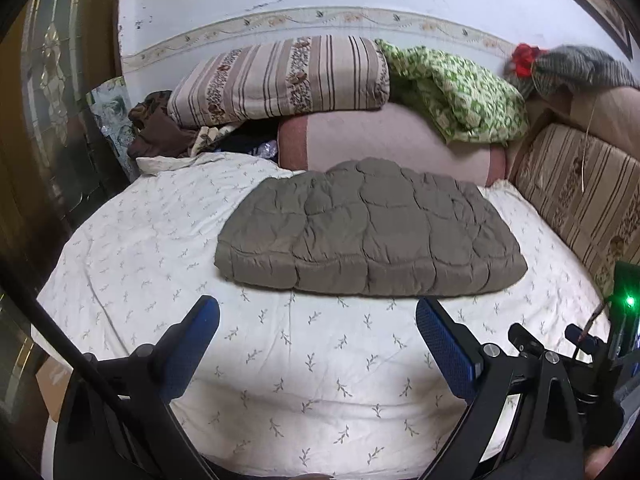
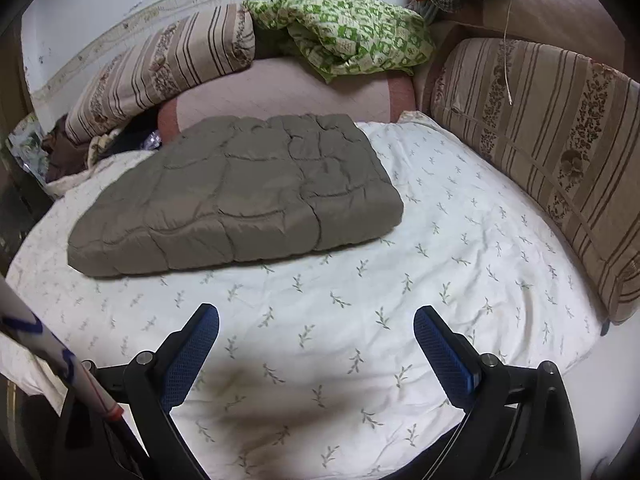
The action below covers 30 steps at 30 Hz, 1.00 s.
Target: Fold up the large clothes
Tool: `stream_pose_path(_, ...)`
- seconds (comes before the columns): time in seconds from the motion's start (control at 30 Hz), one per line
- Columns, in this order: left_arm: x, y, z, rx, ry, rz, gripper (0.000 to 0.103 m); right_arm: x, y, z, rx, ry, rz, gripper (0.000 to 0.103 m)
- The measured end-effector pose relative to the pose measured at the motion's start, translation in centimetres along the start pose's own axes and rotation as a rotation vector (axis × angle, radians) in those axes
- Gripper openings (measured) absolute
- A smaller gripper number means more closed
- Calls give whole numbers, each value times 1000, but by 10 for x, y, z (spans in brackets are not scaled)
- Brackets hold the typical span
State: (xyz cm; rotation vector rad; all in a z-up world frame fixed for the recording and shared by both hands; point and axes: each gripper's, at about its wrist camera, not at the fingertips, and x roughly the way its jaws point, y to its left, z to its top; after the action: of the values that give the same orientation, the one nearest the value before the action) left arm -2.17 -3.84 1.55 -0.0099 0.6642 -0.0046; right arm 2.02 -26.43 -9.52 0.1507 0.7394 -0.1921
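Your left tongs [image 1: 318,322] hang above the bed's white leaf-print sheet [image 1: 320,380] with the blue pads spread wide and nothing between them. Your right tongs [image 2: 316,332] are likewise spread and empty. The grey-brown quilted padded garment [image 1: 368,232] lies folded into a flat rectangular bundle on the sheet, just beyond both tongs and apart from them. Behind it rest a pink bolster [image 1: 392,140], a striped floral cushion [image 1: 280,80] and a crumpled green-patterned cloth [image 1: 460,92].
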Motion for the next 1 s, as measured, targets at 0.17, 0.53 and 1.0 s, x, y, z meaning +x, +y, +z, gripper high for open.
stream_pose_path(0.17, 13, -10, -8, 34, 56, -3, 98, 6, 1, -3, -3, 18, -19, 100)
stream_pose_path(0.53, 38, -5, -16, 20, 159, 5, 98, 13, 11, -7, -51, 39, -62, 100)
stream_pose_path(1.0, 53, 7, -21, -7, 212, 4, 98, 17, 31, -10, -121, 49, -83, 100)
